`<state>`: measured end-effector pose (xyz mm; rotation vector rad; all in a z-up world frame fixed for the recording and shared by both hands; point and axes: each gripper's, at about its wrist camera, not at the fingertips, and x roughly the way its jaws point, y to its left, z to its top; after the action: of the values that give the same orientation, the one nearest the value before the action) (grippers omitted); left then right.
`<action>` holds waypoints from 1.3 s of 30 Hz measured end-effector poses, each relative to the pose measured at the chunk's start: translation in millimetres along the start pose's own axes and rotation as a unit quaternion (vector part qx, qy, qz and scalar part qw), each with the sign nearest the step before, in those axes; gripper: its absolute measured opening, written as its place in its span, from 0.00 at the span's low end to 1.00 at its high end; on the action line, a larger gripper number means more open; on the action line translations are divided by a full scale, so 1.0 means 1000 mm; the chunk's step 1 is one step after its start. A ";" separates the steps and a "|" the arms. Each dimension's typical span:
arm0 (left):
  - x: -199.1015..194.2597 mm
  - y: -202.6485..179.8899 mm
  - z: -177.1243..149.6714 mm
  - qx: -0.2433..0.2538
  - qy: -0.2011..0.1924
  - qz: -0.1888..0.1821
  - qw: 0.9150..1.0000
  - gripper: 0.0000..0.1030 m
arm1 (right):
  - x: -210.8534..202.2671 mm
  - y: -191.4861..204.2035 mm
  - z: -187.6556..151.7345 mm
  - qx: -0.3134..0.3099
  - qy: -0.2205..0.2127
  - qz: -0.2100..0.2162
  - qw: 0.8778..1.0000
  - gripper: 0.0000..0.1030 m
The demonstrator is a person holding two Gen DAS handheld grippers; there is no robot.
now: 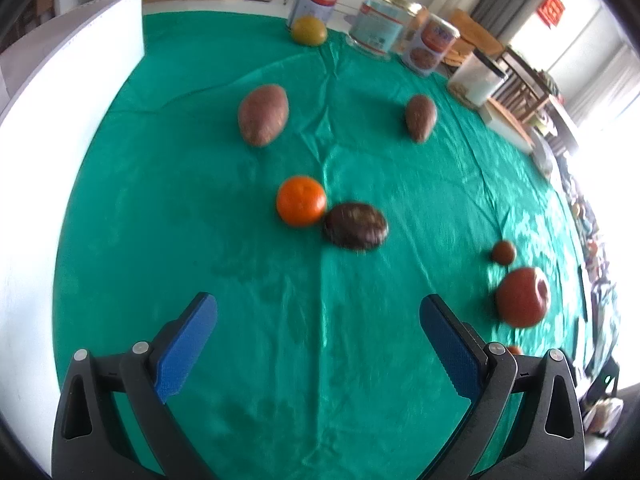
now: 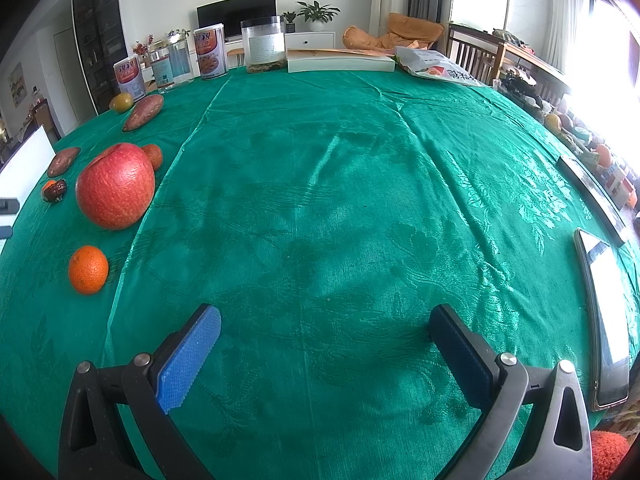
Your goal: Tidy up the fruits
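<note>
My left gripper (image 1: 318, 308) is open and empty above the green cloth (image 1: 360, 340). Ahead of it lie an orange mandarin (image 1: 301, 201) touching a dark brown fruit (image 1: 355, 225). Farther off are two sweet potatoes (image 1: 263, 114) (image 1: 420, 117). A red apple (image 1: 522, 297) and a small red fruit (image 1: 503, 252) lie to the right. A yellow fruit (image 1: 308, 30) sits at the far edge. My right gripper (image 2: 324, 320) is open and empty. To its left are the red apple (image 2: 115, 185) and a second mandarin (image 2: 88, 269).
Cans and jars (image 1: 376, 24) stand along the far edge. A white board (image 1: 60, 92) borders the left side. In the right wrist view, books (image 2: 340, 62), a bag (image 2: 438, 66) and two flat devices (image 2: 606, 316) lie at the back and right.
</note>
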<state>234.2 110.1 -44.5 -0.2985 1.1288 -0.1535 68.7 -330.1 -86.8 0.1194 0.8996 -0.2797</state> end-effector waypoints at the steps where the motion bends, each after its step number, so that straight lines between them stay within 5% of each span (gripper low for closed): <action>1: 0.002 0.004 0.010 -0.014 -0.003 0.003 1.000 0.99 | 0.000 0.000 0.000 0.000 0.000 0.000 1.000 1.00; 6: 0.018 0.014 0.066 -0.073 -0.003 0.022 0.997 0.99 | 0.000 0.000 0.000 0.000 0.000 0.000 1.000 1.00; 14: 0.073 0.003 0.119 -0.008 0.063 0.121 0.991 0.96 | 0.000 0.000 0.000 0.000 0.000 0.000 1.000 1.00; 16: 0.080 0.003 0.122 -0.002 0.070 0.126 0.989 0.80 | 0.000 0.001 0.000 0.000 0.000 0.000 1.000 1.00; 18: 0.085 0.005 0.123 0.002 0.077 0.128 0.989 0.40 | 0.000 0.000 0.000 0.000 0.000 0.001 1.000 1.00; 24: 0.067 0.018 0.111 0.000 0.047 0.136 0.990 0.38 | 0.000 0.000 0.000 0.000 0.000 0.001 1.000 1.00; 30: 0.007 0.025 0.096 0.005 0.015 0.111 0.994 0.37 | 0.000 0.000 0.000 -0.001 0.000 0.001 1.000 1.00; 34: -0.027 0.026 0.078 -0.010 0.011 0.061 0.998 0.35 | 0.000 0.000 0.000 -0.001 0.000 0.001 1.000 1.00; 36: -0.044 0.028 0.065 -0.011 0.008 0.042 0.999 0.20 | 0.000 0.000 0.000 -0.001 0.000 0.001 1.000 1.00; 39: -0.059 0.024 0.048 -0.007 0.007 0.020 1.000 0.16 | 0.000 0.001 0.000 -0.001 -0.001 0.001 1.000 1.00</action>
<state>251.9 156.3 18.0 -0.2863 1.1499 -0.1125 69.0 -329.2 -86.3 0.1187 0.8983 -0.2767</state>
